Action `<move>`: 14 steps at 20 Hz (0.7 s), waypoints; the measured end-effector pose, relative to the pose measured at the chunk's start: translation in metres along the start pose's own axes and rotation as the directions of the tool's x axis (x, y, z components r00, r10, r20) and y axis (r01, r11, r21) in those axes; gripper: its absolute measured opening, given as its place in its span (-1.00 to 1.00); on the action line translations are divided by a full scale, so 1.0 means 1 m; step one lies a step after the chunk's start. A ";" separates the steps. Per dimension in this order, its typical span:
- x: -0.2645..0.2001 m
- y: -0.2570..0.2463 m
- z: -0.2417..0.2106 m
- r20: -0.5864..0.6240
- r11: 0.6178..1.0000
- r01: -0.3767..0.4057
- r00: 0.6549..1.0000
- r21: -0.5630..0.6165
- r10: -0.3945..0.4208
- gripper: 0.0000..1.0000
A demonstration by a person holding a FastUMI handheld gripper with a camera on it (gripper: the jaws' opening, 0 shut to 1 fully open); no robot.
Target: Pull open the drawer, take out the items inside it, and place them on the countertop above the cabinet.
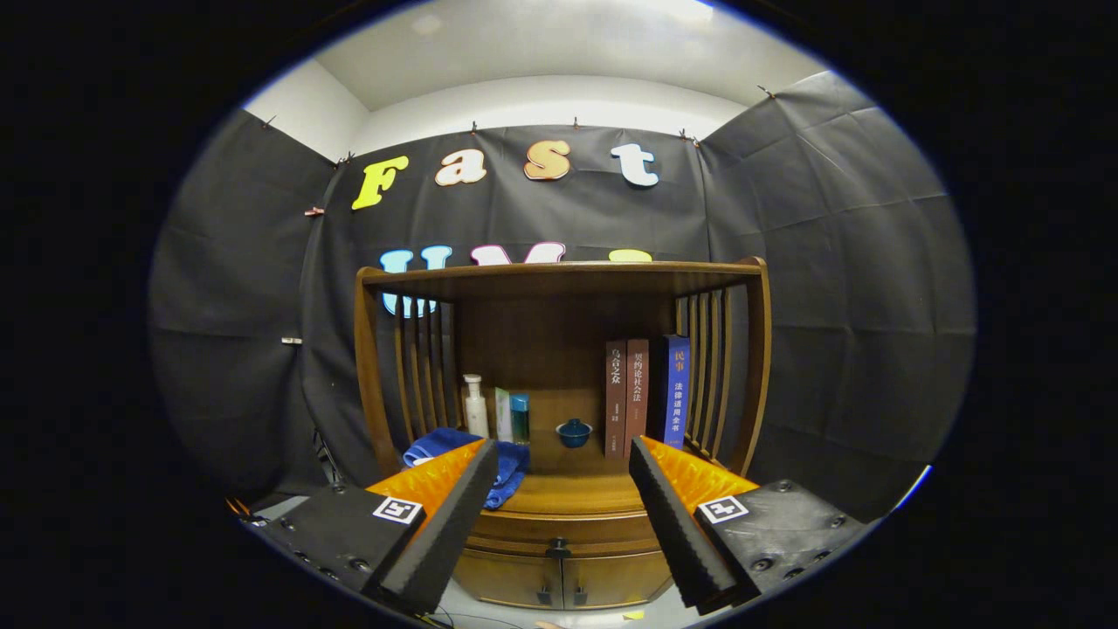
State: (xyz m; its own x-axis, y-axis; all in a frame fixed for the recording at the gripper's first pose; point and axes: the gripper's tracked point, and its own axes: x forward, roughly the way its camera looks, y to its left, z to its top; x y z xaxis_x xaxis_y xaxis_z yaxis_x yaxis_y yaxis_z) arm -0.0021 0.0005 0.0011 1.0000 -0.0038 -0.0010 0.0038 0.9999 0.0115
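A small wooden cabinet [559, 288] stands ahead of me against the booth wall. Its drawer [559, 531] sits shut below the countertop [568, 494], with a dark knob [557, 549] at its middle. My gripper [559, 459] is open, its fingers spread wide with nothing between them, hovering in front of the cabinet a little above the drawer. The knob lies ahead and below, between the two fingers. What lies inside the drawer is hidden.
On the countertop lie a blue cloth [507, 463] at the left, a white bottle [474, 406], a green-white tube and teal bottle [514, 415], a small blue bowl [574, 432] and three upright books [648, 393]. Two small doors [559, 581] sit under the drawer.
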 end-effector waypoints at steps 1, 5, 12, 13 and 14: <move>-0.001 0.001 0.001 0.000 1.000 -0.002 1.000 -0.005 0.002 0.98; 0.000 0.000 0.003 0.016 1.000 -0.002 1.000 -0.008 0.002 0.98; 0.003 0.003 -0.020 -0.014 1.000 -0.020 1.000 -0.005 0.020 0.98; 0.006 0.004 -0.028 -0.023 1.000 -0.017 1.000 -0.003 0.017 0.98; 0.008 0.003 -0.039 -0.035 1.000 -0.015 0.999 -0.001 0.015 0.98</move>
State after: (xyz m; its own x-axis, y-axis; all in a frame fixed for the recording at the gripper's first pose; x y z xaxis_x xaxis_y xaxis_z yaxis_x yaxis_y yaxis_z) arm 0.0064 0.0041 -0.0383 0.9993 0.0116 -0.0354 -0.0113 0.9999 0.0104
